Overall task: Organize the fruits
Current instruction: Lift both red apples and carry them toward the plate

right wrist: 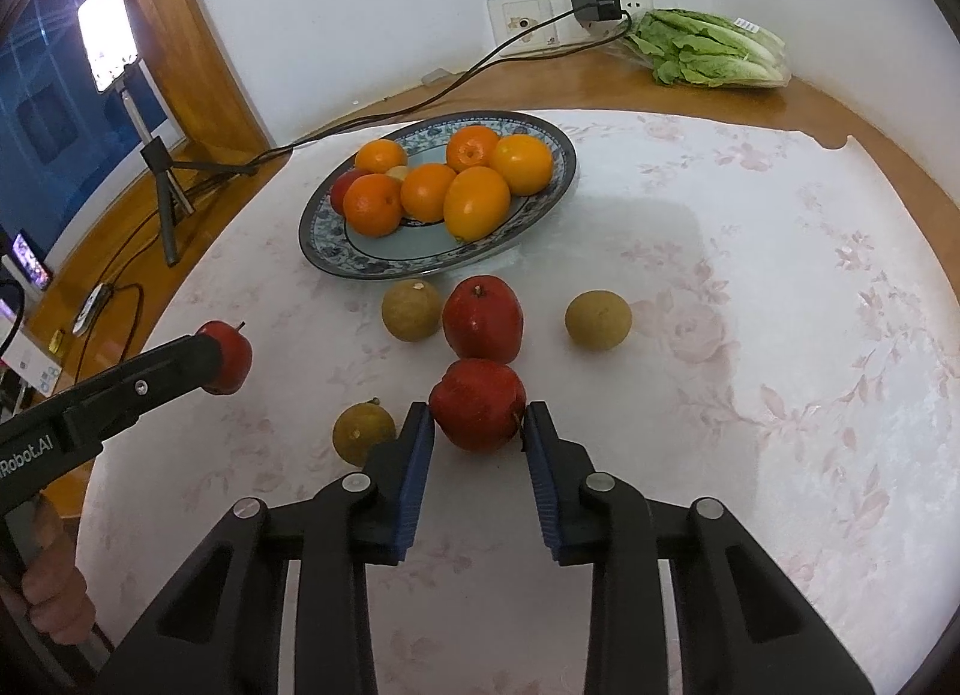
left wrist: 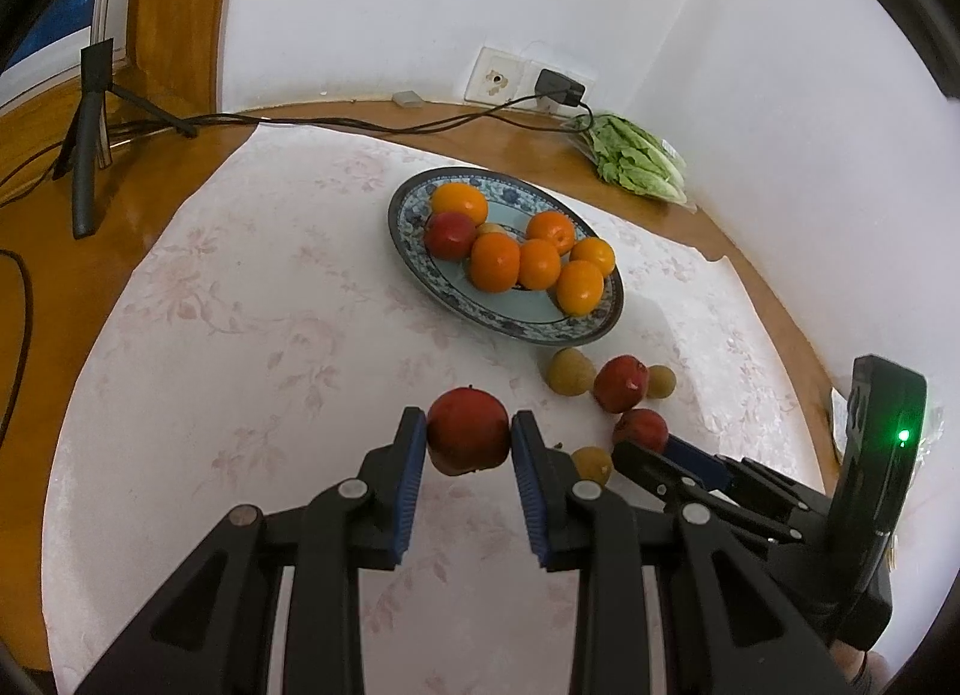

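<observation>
My left gripper (left wrist: 468, 431) is shut on a red apple (left wrist: 468, 432) and holds it above the cloth; it also shows in the right wrist view (right wrist: 225, 356). My right gripper (right wrist: 479, 425) has its pads against the sides of another red apple (right wrist: 478, 412) on the cloth. A blue patterned plate (left wrist: 414, 257) holds several oranges (left wrist: 495, 261) and one red apple (left wrist: 449, 234). On the cloth below the plate lie a third loose red apple (right wrist: 483, 318) and three small tan fruits (right wrist: 411, 311), (right wrist: 598, 320), (right wrist: 363, 434).
A bagged lettuce (right wrist: 708, 50) lies at the back right by a wall socket with a plugged charger (right wrist: 594, 5). A cable (left wrist: 360, 125) runs along the wooden table's back. A tripod (left wrist: 90, 155) with a lit phone (right wrist: 108, 35) stands at the left.
</observation>
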`<act>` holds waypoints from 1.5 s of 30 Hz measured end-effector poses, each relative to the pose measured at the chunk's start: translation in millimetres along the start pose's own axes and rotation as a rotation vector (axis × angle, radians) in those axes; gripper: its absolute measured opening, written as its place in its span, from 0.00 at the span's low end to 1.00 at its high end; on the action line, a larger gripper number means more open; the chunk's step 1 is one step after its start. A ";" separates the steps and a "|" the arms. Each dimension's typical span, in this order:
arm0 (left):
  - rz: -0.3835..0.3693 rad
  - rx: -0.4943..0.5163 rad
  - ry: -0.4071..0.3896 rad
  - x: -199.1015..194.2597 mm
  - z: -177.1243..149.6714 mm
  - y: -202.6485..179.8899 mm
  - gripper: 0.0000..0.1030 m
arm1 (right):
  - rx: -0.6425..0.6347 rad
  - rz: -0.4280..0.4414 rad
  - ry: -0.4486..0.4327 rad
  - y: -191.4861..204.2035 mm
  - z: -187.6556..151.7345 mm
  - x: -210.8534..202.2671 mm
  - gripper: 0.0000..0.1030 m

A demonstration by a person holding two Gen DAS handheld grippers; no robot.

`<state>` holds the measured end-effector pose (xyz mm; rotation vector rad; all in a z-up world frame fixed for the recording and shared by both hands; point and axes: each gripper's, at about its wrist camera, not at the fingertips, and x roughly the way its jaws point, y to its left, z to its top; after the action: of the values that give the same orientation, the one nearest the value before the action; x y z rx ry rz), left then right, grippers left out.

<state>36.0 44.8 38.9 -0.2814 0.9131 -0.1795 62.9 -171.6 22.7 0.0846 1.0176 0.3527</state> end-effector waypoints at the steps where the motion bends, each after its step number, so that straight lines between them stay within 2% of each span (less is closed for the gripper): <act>1: 0.001 0.001 0.000 -0.6 0.3 0.0 0.29 | 0.001 0.002 -0.001 -0.8 -0.2 -0.4 0.31; 19: 0.012 0.023 -0.030 -14.6 12.1 -13.1 0.29 | 0.001 0.053 -0.043 -3.1 7.1 -25.0 0.31; 28: 0.013 0.019 -0.034 -15.6 17.2 -15.8 0.29 | -0.045 0.058 -0.046 0.4 9.5 -30.3 0.31; 45: 0.010 0.001 -0.043 -6.3 48.1 -14.3 0.29 | -0.101 0.085 -0.059 -3.1 30.5 -34.1 0.31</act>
<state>70.2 40.8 75.9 -0.2791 0.8715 -0.1639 73.2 -182.8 66.0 0.0473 0.9379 0.4762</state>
